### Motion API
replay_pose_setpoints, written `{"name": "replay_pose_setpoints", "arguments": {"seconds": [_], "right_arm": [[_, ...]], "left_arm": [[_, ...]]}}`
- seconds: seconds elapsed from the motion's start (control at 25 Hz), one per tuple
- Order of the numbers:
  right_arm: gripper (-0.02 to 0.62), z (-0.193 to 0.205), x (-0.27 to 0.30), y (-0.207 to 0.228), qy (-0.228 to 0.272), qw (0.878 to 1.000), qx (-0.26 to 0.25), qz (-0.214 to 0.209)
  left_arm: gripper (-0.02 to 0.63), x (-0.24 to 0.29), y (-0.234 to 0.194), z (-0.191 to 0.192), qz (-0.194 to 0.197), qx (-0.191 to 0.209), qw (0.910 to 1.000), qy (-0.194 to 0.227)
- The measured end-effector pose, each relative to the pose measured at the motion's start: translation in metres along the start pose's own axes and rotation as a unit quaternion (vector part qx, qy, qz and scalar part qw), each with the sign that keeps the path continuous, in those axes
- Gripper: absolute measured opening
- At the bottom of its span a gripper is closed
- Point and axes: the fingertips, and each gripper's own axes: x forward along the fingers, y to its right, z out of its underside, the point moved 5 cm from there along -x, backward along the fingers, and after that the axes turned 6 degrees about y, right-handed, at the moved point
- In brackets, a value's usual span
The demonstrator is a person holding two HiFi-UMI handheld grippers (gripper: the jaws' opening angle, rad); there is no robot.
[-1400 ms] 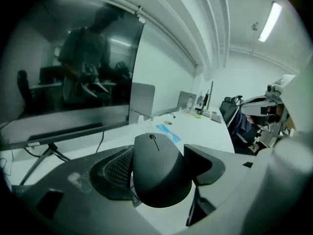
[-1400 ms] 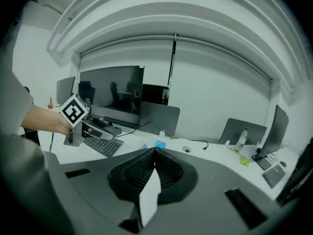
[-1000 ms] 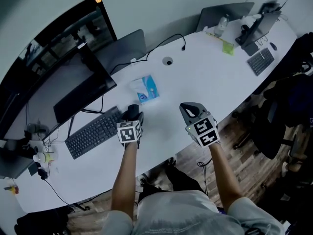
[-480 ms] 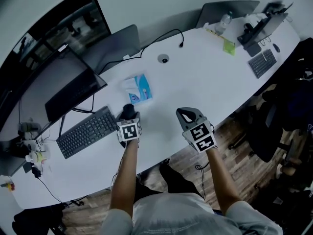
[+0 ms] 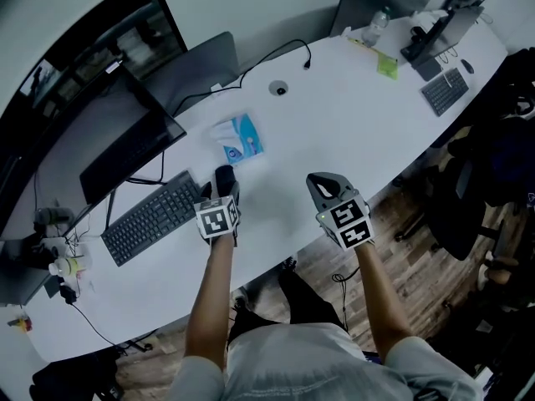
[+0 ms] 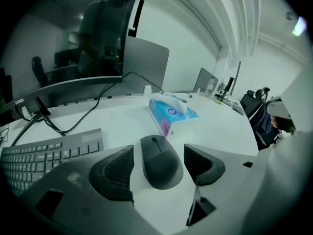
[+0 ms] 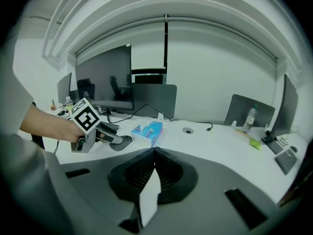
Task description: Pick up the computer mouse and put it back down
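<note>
The dark computer mouse [image 6: 158, 166] rests on the white table [image 5: 351, 115], just right of the keyboard. My left gripper [image 6: 159, 153] is open and straddles it, one jaw on each side with a narrow gap to the mouse on both. From the head view the mouse [image 5: 223, 177] pokes out ahead of the left gripper [image 5: 222, 192]. My right gripper [image 5: 328, 186] hovers near the table's front edge, shut with nothing in it; its jaws meet in the right gripper view [image 7: 155, 151].
A dark keyboard [image 5: 155, 218] lies left of the mouse, with a monitor [image 5: 109, 140] behind it. A blue tissue pack [image 5: 241, 139] sits just beyond the mouse. Cables run along the back. A second keyboard [image 5: 444, 91] is at the far right.
The head view has shifted slightly. Both grippers keep about the same places relative to the mouse and the table.
</note>
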Motion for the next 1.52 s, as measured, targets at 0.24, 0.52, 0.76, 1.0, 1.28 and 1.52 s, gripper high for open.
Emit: {"name": "replay_pose_setpoints", "arguments": {"seconds": [0.24, 0.52, 0.76, 1.0, 1.28, 1.52], "right_arm": [[0.002, -0.014, -0.021, -0.024, 0.017, 0.999, -0.001, 0.04], [0.002, -0.04, -0.059, -0.07, 0.046, 0.994, -0.005, 0.097], [0.002, -0.068, -0.103, -0.116, 0.077, 0.989, -0.018, 0.124], [0.003, -0.091, -0.145, -0.163, 0.107, 0.98, -0.034, 0.162], [0.003, -0.111, -0.183, -0.212, 0.132, 0.971, -0.055, 0.192], [0.003, -0.131, -0.207, -0.248, 0.154, 0.964, -0.074, 0.202]], "left_arm": [[0.313, -0.045, -0.018, -0.017, 0.052, 0.051, 0.9964, 0.043], [0.207, -0.118, -0.046, -0.038, 0.086, 0.15, 0.9804, 0.095], [0.063, -0.189, -0.063, -0.057, 0.121, 0.192, 0.9634, 0.144], [0.012, -0.256, -0.071, -0.066, 0.157, 0.224, 0.9426, 0.191], [0.012, -0.334, -0.073, -0.077, 0.189, 0.259, 0.9127, 0.253], [0.012, -0.389, -0.067, -0.088, 0.221, 0.282, 0.8836, 0.302]]}}
